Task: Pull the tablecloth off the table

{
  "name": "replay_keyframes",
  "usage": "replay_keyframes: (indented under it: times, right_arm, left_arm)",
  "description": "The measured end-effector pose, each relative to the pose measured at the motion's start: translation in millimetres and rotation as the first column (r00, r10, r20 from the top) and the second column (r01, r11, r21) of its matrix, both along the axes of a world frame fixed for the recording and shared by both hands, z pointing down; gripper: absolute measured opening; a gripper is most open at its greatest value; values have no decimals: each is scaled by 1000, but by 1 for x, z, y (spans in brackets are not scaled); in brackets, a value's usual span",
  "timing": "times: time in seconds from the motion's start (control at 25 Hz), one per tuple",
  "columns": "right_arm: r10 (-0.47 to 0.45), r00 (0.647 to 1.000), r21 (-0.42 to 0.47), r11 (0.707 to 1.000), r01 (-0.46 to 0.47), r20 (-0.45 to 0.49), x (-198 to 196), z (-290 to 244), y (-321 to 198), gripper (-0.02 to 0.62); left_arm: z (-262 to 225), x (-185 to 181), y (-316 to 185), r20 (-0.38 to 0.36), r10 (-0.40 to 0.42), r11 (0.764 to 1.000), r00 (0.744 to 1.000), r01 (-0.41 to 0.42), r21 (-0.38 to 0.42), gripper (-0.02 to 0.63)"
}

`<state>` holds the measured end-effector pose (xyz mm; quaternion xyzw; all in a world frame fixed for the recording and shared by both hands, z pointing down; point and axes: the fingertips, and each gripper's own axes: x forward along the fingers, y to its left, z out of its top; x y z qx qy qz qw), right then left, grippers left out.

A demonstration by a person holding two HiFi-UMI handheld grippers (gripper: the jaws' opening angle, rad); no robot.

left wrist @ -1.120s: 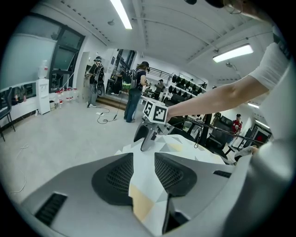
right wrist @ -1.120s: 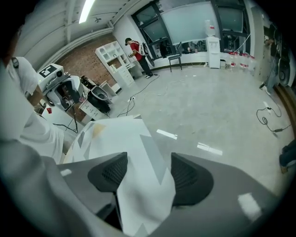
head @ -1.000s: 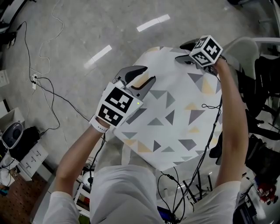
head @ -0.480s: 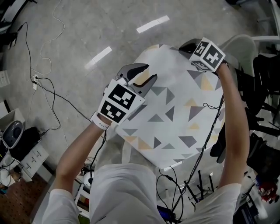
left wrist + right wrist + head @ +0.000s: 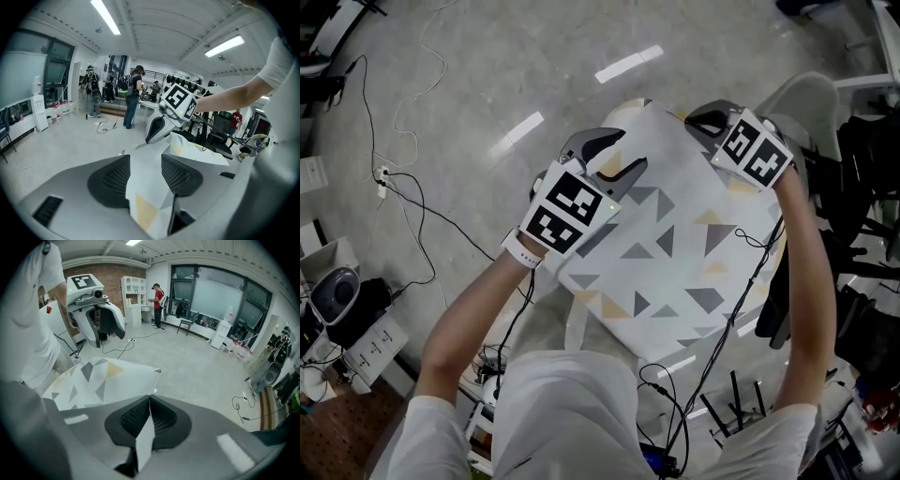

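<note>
Tablecloth: white with grey and yellow triangles. Lies centre-right in the head view, draped over the table, which is hidden beneath it. Not off yet; the far corners are raised, the near part lies flat.

Right gripper, upper right of the head view: jaws together, a thin edge of cloth pinched between the pads at the far right corner.

Left gripper, centre-left, at the far left edge of the cloth: jaws apart and just now opening. A raised fold of cloth stands in the gap, but the pads do not look to be pressing on it.

Risks, as judgement:
- One-sided pull. With only the right grip firm, a tug would likely drag the cloth askew, and the fold could slide out of the left jaws unless they close first.
- The right pinch takes very little material. A sharp pull may strip the edge from the pads.
- Black cable loops across the right side of the cloth below the right arm. It could catch as the cloth travels.
- Cloth caught on a table corner could shift or tip the table.
</note>
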<state>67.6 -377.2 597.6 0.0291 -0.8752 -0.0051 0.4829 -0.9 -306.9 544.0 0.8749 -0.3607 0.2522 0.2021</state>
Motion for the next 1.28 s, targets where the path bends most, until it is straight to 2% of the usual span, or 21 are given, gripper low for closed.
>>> replay_keyframes:
  times: [0.24, 0.56, 0.8, 0.96, 1.0, 1.08, 1.28]
  right_arm:
    - [-9, 997, 58, 998, 5, 72, -12, -40, 38, 12]
    - [-65, 990, 117, 992, 50, 123, -22, -93, 91, 12]
    - [-129, 983, 160, 981, 107, 134, -25, -134, 135, 12]
    - [-158, 977, 182, 974, 132, 140, -27, -155, 157, 12]
    - [-162, 977, 186, 973, 135, 141, -27, -159, 162, 12]
    - [-168, 976, 192, 972, 139, 142, -26, -166, 173, 12]
    - [-166, 978, 251, 959, 130, 127, -28, -182, 197, 12]
  left_arm:
    - [-22, -6, 5, 28, 23, 999, 999, -24, 41, 221]
    - [-51, -5, 23, 103, 112, 988, 988, -121, 93, 253]
    - [-63, 4, 45, 202, 251, 958, 947, -273, 90, 279]
    - [-65, 13, 65, 245, 359, 923, 901, -382, 52, 278]
    - [-66, 14, 70, 255, 375, 915, 891, -400, 51, 272]
    - [-70, 16, 80, 268, 393, 905, 880, -422, 57, 196]
    - [-85, 19, 108, 263, 451, 879, 853, -476, 37, 98]
